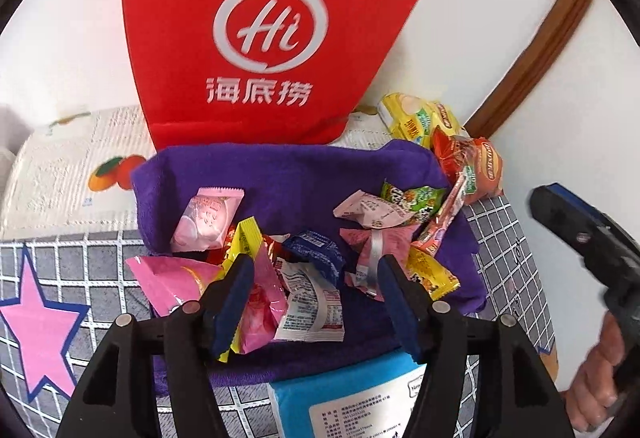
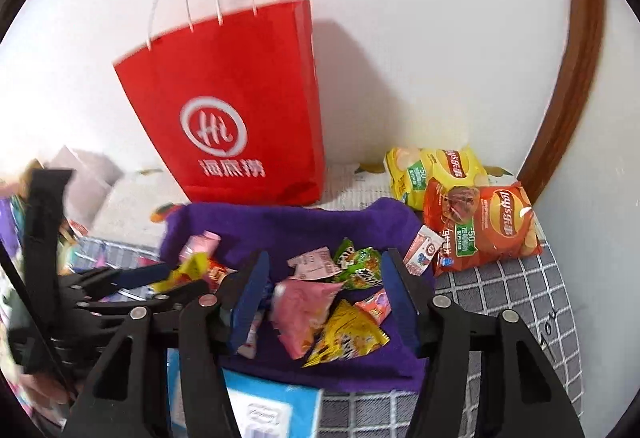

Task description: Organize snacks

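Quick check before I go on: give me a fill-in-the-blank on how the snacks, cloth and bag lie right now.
1. The small snack packets lie on a ____ cloth.
2. Behind the cloth stands a ____ paper bag.
3. The orange chip bag lies to the ____ of the cloth in the right wrist view.
4. The left hand-held gripper is ____, gripping nothing.

Missing words: purple; red; right; open

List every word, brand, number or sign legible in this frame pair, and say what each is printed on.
"Hi" in a white ring: red paper bag.
"海底捞" below that ring: same bag.
"Lay's 乐事": orange chip bag.
"-50": green patch on that orange bag.
Yellow chip bag: logo too blurred to read.
Blue tissue pack: white label, print too small.
Small snack packets on the purple towel: print too small or crumpled.
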Demonstrator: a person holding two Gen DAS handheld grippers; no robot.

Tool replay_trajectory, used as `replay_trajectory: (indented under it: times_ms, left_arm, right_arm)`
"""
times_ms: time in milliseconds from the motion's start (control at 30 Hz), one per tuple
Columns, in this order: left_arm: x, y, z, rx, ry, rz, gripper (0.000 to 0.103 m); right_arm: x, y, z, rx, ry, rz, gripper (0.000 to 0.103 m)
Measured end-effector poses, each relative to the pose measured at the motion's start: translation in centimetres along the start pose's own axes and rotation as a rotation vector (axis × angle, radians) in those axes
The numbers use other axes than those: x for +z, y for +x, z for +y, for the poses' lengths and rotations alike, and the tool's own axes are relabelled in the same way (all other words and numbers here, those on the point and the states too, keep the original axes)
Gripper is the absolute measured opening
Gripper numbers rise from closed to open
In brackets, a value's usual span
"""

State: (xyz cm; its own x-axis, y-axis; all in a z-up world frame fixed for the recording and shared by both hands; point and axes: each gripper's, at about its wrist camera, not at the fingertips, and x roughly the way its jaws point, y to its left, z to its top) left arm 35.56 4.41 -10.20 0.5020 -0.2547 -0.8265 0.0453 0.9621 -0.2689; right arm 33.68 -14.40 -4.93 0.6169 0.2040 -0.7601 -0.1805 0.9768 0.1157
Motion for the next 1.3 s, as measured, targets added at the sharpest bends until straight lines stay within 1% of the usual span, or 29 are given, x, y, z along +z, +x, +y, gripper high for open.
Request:
replay_trajectory:
  times_ms: [67, 100, 200, 267, 333, 367, 400, 467, 500, 533, 567, 600, 700, 733, 833, 900, 1000, 1100, 1200, 1300]
  left_arm:
    - [-0.1, -0.9, -0.6, 0.024, 0.022, -0.022, 0.064]
    - [-0.2, -1.3, -0.9, 0.035, 0.035, -0.031, 0.064]
    - [-0.5, -3.1, -1.8, 0.076, 0.062, -0.057, 0.065]
    - [-1.1, -4.5, -2.2, 0.076, 0.062, -0.086, 0.065]
    - [-1.9, -5.7, -2.6, 0.079, 0.063, -0.088, 0.068]
    - [-2.5, -6.4, -2.9, 0.081, 0.072, -0.089, 0.068]
    - [-3.0, -7.1, -3.2, 0.083, 0.079, -0.094, 0.068]
    - [-4.6, -9.0, -4.0, 0.106, 0.099, -0.121, 0.07]
    - [-5.6, -10.3, -4.4, 0.123, 0.106, -0.148, 0.075]
    - [-6.5, -11.3, -4.6, 0.133, 0.108, -0.17, 0.078]
    - [-7.2, -12.2, -4.9, 0.14, 0.111, -0.188, 0.079]
    - [-8.0, -13.2, -5.1, 0.145, 0.114, -0.205, 0.082]
    - [-10.6, -16.1, -5.9, 0.145, 0.123, -0.256, 0.092]
    - [-11.6, -17.1, -6.2, 0.146, 0.122, -0.273, 0.094]
    - [-14.2, -19.2, -6.9, 0.155, 0.125, -0.307, 0.099]
    - [-15.9, -20.3, -7.3, 0.171, 0.123, -0.323, 0.103]
    - [-18.4, -21.5, -7.9, 0.203, 0.132, -0.329, 0.103]
    - [-20.6, -22.8, -8.4, 0.213, 0.127, -0.342, 0.103]
    - [-22.2, -23.9, -8.6, 0.209, 0.12, -0.347, 0.103]
    - [-23.5, -25.0, -8.9, 0.214, 0.12, -0.364, 0.103]
  right_arm:
    - [-0.4, -1.7, 0.1, 0.019, 0.014, -0.032, 0.069]
    - [-0.7, -2.6, 0.2, 0.026, 0.014, -0.048, 0.071]
    - [-2.2, -5.3, 0.6, 0.015, -0.007, -0.076, 0.072]
    - [-3.0, -6.5, 0.7, -0.006, -0.007, -0.083, 0.072]
    - [-4.2, -8.0, 0.5, -0.026, -0.001, -0.078, 0.072]
    - [-4.6, -8.3, 0.3, -0.021, 0.01, -0.066, 0.072]
    - [-5.3, -8.9, 0.0, 0.006, 0.041, -0.036, 0.072]
    - [-6.6, -10.0, -0.4, 0.048, 0.08, -0.017, 0.072]
    - [-7.4, -10.9, -0.4, 0.054, 0.089, -0.026, 0.072]
    - [-8.0, -11.5, -0.3, 0.042, 0.086, -0.031, 0.073]
    - [-8.7, -12.1, -0.1, 0.019, 0.082, -0.029, 0.079]
    - [-9.6, -12.8, 0.1, -0.013, 0.078, -0.02, 0.083]
    - [-12.0, -14.9, 0.5, -0.038, 0.076, -0.033, 0.09]
    - [-12.6, -15.5, 0.5, -0.05, 0.075, -0.039, 0.095]
    - [-15.2, -17.7, 0.4, -0.116, 0.08, -0.057, 0.099]
    - [-16.7, -18.7, 0.2, -0.137, 0.091, -0.055, 0.1]
    - [-19.1, -20.7, 0.1, -0.128, 0.109, -0.05, 0.1]
    - [-21.2, -23.2, 0.0, -0.121, 0.127, -0.07, 0.101]
    - [-22.4, -24.9, -0.2, -0.123, 0.145, -0.085, 0.101]
    - [-23.3, -26.2, -0.2, -0.15, 0.149, -0.104, 0.101]
